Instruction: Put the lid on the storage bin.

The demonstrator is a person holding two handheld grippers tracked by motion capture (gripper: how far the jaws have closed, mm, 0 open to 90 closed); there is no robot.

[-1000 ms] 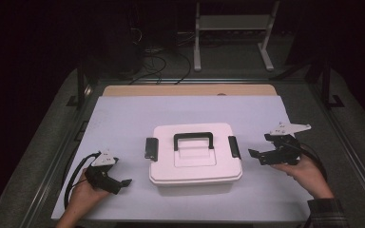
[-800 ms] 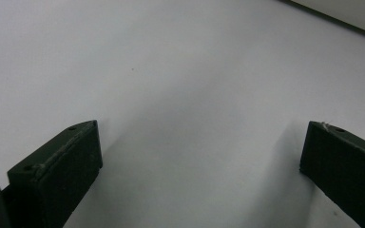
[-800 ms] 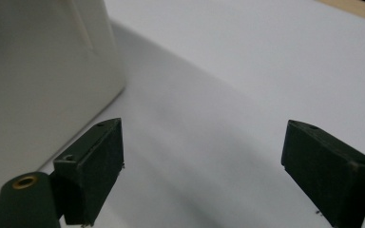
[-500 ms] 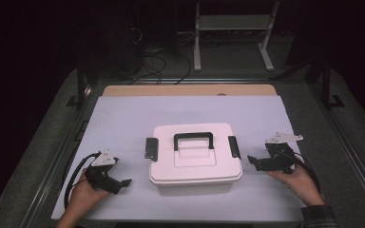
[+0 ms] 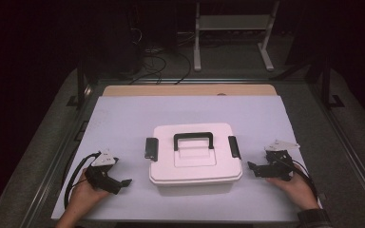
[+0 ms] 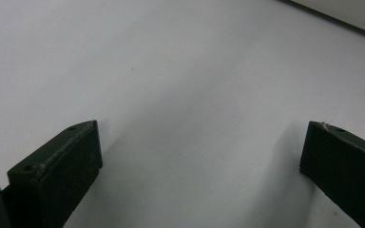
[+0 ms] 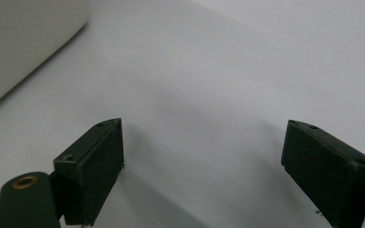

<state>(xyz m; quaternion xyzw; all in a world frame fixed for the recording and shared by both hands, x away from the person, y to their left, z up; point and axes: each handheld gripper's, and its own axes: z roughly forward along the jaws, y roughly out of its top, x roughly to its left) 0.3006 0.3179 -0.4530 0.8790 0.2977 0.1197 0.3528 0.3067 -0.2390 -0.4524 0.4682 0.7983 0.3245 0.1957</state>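
Observation:
A white plastic box (image 5: 195, 159) with a black carry handle (image 5: 193, 138) and a black latch on each side stands at the middle of the white mat (image 5: 123, 118); its lid is on. My left gripper (image 5: 123, 183) rests low on the mat to the box's left, open, nothing between its jaws (image 6: 199, 161). To the right of the box my right gripper (image 5: 253, 167) sits low over the mat, open and empty (image 7: 202, 156). A corner of the box (image 7: 24, 42) shows at the upper left of the right gripper view.
A wooden strip (image 5: 190, 90) runs along the mat's far edge. Dark metal table rails (image 5: 347, 137) flank both sides. Beyond the table, cables (image 5: 161, 57) and a white stand (image 5: 233, 28) sit on the floor.
My right gripper has come down and toward me, from above the mat beside the box to low near the front. The left gripper has stayed put.

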